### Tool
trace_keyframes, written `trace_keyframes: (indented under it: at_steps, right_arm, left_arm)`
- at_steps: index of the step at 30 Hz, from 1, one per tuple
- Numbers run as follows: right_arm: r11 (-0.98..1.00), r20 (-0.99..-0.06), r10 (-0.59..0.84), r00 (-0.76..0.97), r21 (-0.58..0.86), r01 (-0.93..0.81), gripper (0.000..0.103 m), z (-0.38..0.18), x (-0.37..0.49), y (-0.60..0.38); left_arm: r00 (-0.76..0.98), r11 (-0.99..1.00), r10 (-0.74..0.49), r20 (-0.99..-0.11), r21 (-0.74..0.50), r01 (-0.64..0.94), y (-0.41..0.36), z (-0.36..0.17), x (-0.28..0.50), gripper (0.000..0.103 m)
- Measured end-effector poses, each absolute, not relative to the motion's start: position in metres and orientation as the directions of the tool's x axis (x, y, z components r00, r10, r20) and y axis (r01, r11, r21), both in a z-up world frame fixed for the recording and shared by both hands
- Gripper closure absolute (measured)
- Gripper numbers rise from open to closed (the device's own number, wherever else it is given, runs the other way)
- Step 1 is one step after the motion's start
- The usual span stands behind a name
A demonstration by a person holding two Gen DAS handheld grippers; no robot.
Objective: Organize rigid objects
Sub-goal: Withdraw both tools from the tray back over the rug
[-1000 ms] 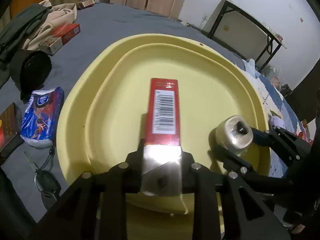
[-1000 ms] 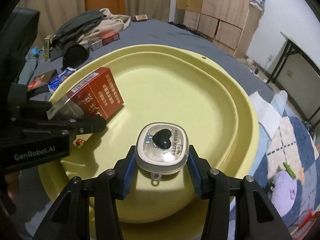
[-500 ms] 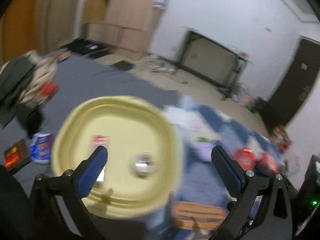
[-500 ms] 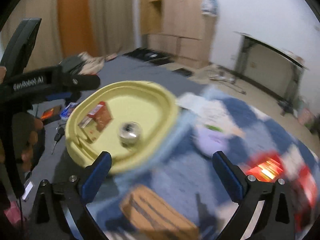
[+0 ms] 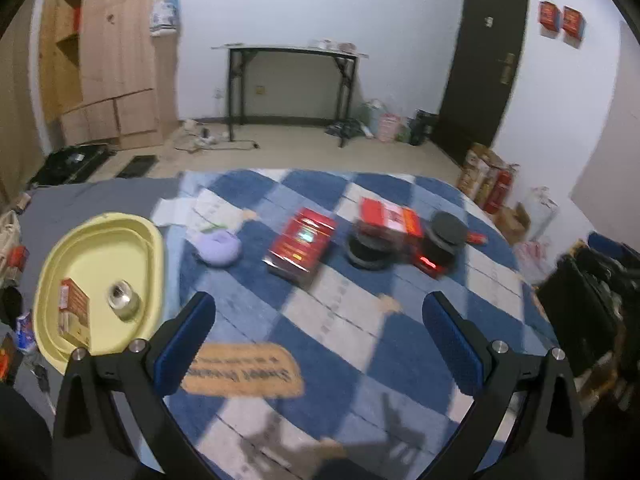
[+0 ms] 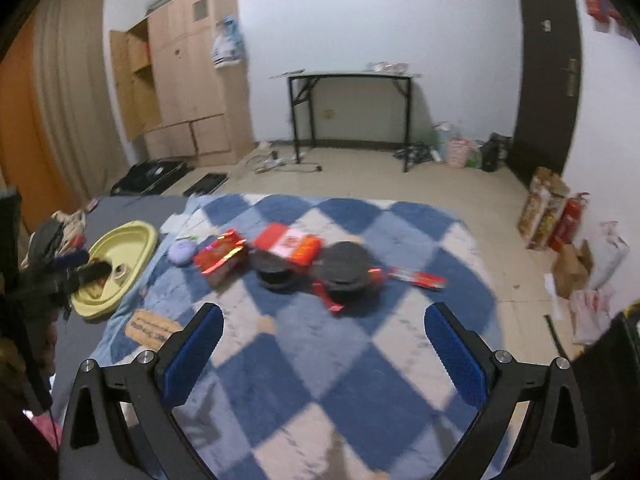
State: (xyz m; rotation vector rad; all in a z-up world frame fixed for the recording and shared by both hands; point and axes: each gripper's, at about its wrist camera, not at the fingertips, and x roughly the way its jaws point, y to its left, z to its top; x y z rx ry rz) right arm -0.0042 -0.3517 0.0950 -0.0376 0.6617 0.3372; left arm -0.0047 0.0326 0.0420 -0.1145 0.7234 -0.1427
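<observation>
White walls (image 5: 304, 4) enclose a room with a pale beige floor (image 6: 360, 184). A black-framed table (image 5: 290, 80) stands against the far wall, a light wooden wardrobe (image 6: 180, 76) to its left, a dark door (image 5: 482, 60) to its right. Bags (image 6: 456, 148) lie near the door. A blue-and-white checked rug (image 5: 360, 320) fills the foreground. A beige curtain (image 6: 68, 112) hangs at far left.

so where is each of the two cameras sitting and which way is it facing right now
Left wrist: on the left gripper, angled down over the checkered blanket; yellow tray at left; its open fingers show.
Right wrist: on the right gripper, facing the same way; its open fingers, plus the other gripper by the tray at left.
Shared: blanket, tray, red boxes, black table.
</observation>
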Motion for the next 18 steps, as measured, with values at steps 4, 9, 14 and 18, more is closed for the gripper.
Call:
trace_keyframes:
  at_steps: [4, 9, 14, 18]
  right_arm:
    - [0.957, -0.536, 0.281, 0.796, 0.09, -0.277, 0.0, 0.075, -0.031, -0.379]
    - [0.939, -0.553, 0.343, 0.759, 0.189, -0.286, 0.0, 0.058, -0.027, -0.378]
    - [0.935, -0.584, 0.333, 0.74, 0.106, -0.338, 0.0, 0.045, -0.031, -0.373]
    - [0.921, -0.592, 0.36, 0.721, 0.103, -0.375, 0.0, 0.043, -0.011, -0.359]
  left_arm:
    - [0.726, 0.983, -0.178, -0.664, -0.156, 0.099, 0.019, 0.038, -0.024, 0.0]
    - [0.712, 0.978, -0.191, -0.676, -0.191, 0.081, 0.013, 0.031, -0.023, 0.0]
    - [0.701, 0.988, -0.13, -0.702, -0.148, 0.036, 0.013, 0.014, -0.01, 0.0]
    - [0.694, 0.987, -0.113, -0.711, -0.16, -0.003, 0.02, 0.004, 0.0, 0.0]
